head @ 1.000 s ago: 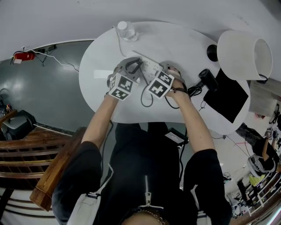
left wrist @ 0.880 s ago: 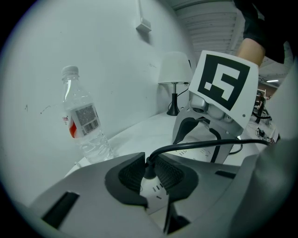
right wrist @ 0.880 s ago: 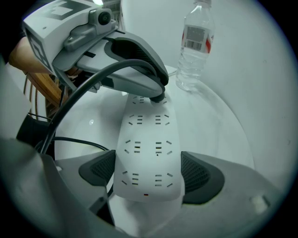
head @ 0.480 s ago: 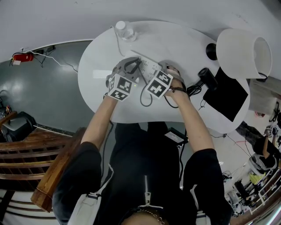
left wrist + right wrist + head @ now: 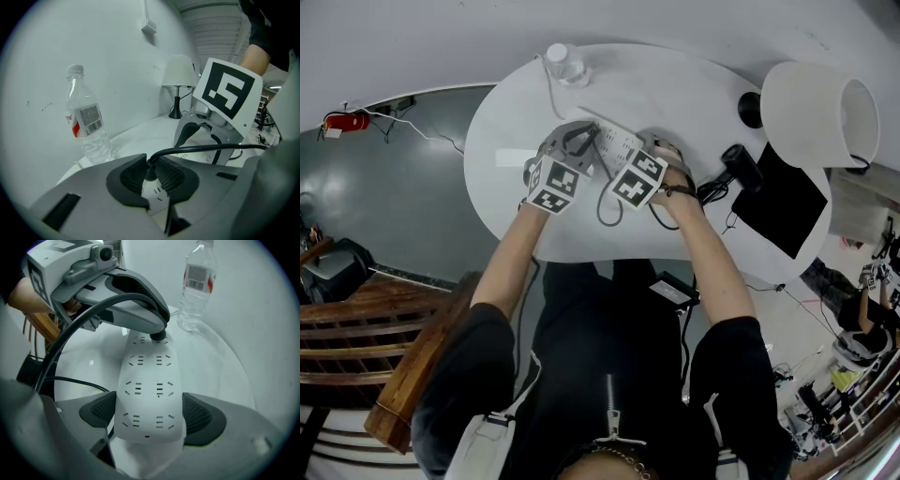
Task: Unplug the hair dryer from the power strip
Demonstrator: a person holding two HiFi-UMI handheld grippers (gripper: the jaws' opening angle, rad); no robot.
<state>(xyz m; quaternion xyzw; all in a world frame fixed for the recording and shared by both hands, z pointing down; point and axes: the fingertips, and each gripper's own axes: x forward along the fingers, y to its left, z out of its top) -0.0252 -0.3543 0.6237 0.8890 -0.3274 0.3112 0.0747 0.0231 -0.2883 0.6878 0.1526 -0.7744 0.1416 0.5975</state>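
This looks like an indoor workroom or studio, not a home. A white oval table [image 5: 511, 183] with a white-shaded table lamp [image 5: 811, 112] stands on a glossy grey floor [image 5: 389, 211]. Loose cables [image 5: 417, 128] trail across the floor, and dark slatted wooden furniture [image 5: 352, 323] stands alongside.

You're over a white oval table [image 5: 675, 84] set against a plain pale wall [image 5: 422, 37], glossy grey floor [image 5: 394, 197] off to your left, brown wooden furniture [image 5: 347, 319] beyond it, and a white-shaded table lamp [image 5: 811, 112] on your right

Black plug [image 5: 149, 174] — in white power strip [image 5: 149, 394]
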